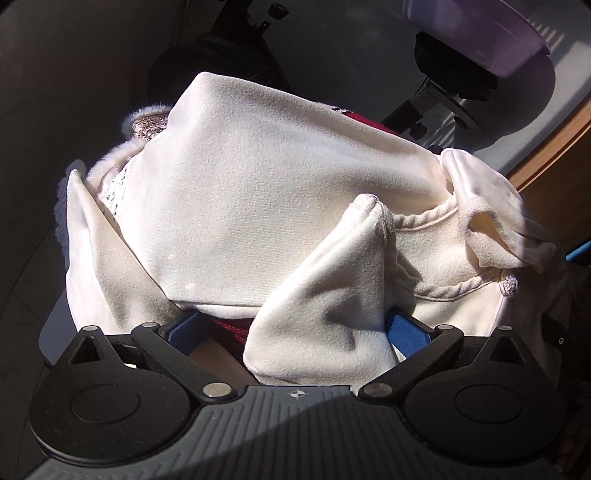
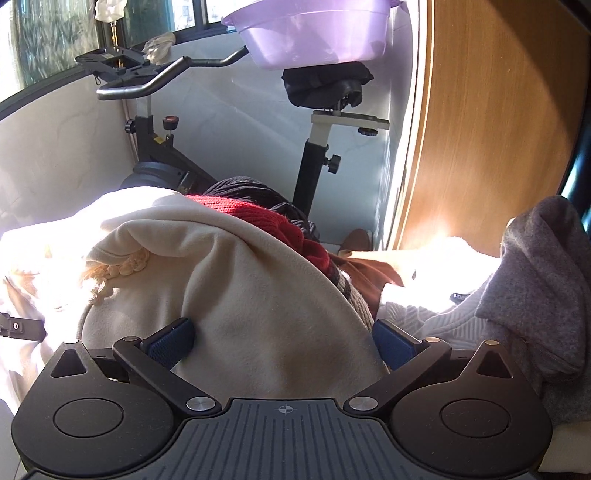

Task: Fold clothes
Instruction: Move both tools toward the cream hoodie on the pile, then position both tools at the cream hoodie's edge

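A cream velvety garment [image 1: 240, 206] lies bundled in a heap and fills the left wrist view. My left gripper [image 1: 295, 325] is open, its blue pads [image 1: 186, 328] wide apart, and a hanging fold of the garment sits between them. In the right wrist view the same cream garment [image 2: 258, 295] bulges up between the wide-apart blue pads [image 2: 171, 343] of my open right gripper [image 2: 282, 341]. The tips of both grippers' fingers are hidden under the cloth. A red knit piece [image 2: 255, 214] pokes out from beneath the garment.
A grey garment [image 2: 535, 280] and a white ribbed knit [image 2: 424, 317] lie at the right. An exercise bike [image 2: 314, 158] stands behind the pile, with a purple basin [image 2: 314, 33] above its saddle. A wooden panel [image 2: 480, 147] runs along the right.
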### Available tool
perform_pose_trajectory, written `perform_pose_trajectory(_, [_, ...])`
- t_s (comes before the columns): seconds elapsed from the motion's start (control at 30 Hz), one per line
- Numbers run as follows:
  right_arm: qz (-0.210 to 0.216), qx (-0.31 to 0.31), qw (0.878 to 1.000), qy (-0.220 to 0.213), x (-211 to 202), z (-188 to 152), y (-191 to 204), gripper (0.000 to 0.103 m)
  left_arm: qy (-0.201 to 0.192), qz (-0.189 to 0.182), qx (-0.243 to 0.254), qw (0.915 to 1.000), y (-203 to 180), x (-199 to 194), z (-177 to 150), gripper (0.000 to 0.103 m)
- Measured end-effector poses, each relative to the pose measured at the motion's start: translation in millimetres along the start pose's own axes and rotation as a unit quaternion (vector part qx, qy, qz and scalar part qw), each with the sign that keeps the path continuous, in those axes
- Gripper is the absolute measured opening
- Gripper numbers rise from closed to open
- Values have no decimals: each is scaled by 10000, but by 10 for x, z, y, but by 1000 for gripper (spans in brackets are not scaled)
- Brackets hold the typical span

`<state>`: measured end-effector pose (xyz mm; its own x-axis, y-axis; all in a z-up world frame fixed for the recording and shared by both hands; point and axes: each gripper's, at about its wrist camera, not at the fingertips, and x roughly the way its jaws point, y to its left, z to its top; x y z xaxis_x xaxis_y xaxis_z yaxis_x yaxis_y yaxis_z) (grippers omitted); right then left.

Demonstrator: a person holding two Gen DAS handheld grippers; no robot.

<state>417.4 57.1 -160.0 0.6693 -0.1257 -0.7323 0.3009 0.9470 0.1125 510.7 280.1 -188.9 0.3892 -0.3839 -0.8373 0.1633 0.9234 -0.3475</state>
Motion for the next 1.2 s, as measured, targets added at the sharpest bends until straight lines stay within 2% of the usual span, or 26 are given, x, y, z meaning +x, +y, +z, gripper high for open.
perform_pose_trajectory(0.13, [97,228,9996,111,36,10,-30,102,180,-251,-218,9993,110,83,47,103])
perform_pose_trajectory(0.27, [72,233,9997,42,32,-15,-18,102,266,-340,-239,9988,152,106,76,103])
perform_pose_trajectory(0.6, [-6,266,9996,-114,23,-56,16,102,250,-300,-238,9990,152,99,76,103])
perform_pose_trajectory(1.2, [-6,268,9996,-102,21,-46,13,102,277,-262,-209,9991,162,117,83,103])
